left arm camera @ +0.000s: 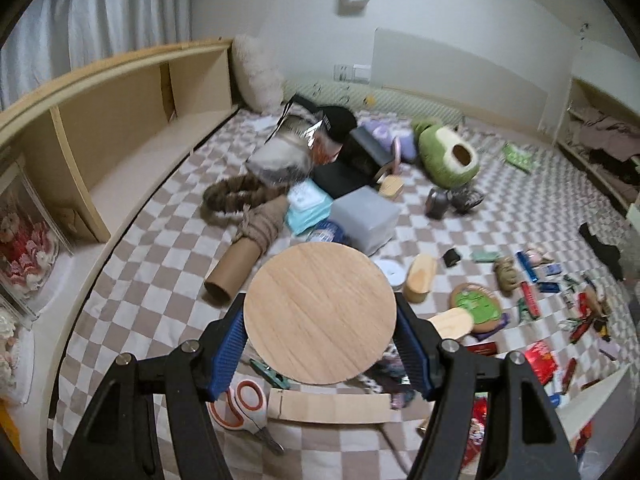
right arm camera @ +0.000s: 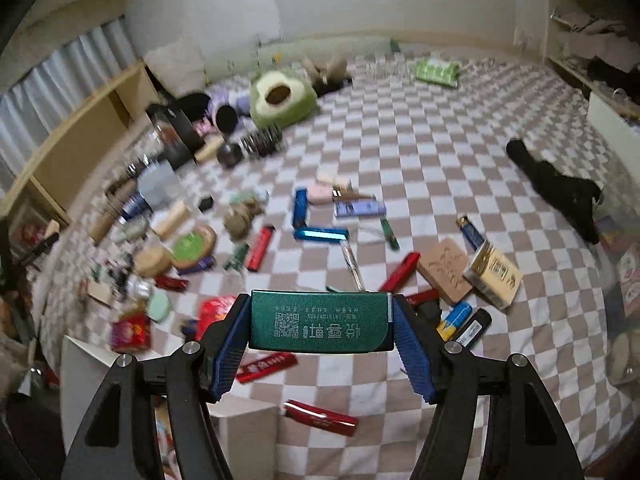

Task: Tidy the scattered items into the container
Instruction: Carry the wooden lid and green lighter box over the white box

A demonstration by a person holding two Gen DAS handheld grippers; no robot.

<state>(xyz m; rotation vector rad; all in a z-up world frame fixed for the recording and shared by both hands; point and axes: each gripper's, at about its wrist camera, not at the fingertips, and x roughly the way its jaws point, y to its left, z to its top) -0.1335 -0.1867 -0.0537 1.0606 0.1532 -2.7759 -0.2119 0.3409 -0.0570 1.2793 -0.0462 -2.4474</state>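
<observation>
My left gripper (left arm camera: 320, 316) is shut on a round wooden disc (left arm camera: 320, 312), held above the checkered bed cover. My right gripper (right arm camera: 320, 322) is shut on a green rectangular lighter (right arm camera: 320, 322) with a printed code and characters, held above the cover. A white container shows at the lower left of the right wrist view (right arm camera: 92, 364) and its edge at the lower right of the left wrist view (left arm camera: 588, 400). Scattered lighters, such as a red one (right arm camera: 260, 248) and a blue one (right arm camera: 320, 234), lie across the cover.
A pile at the back holds a green avocado plush (left arm camera: 448, 152), a grey box (left arm camera: 366, 218), a cardboard tube (left arm camera: 232, 272) and a black cap (left arm camera: 338, 120). Orange-handled scissors (left arm camera: 244, 404) and a wooden strip (left arm camera: 328, 408) lie below the disc. A wooden shelf (left arm camera: 100, 120) runs along the left. A black cloth (right arm camera: 560, 184) lies right.
</observation>
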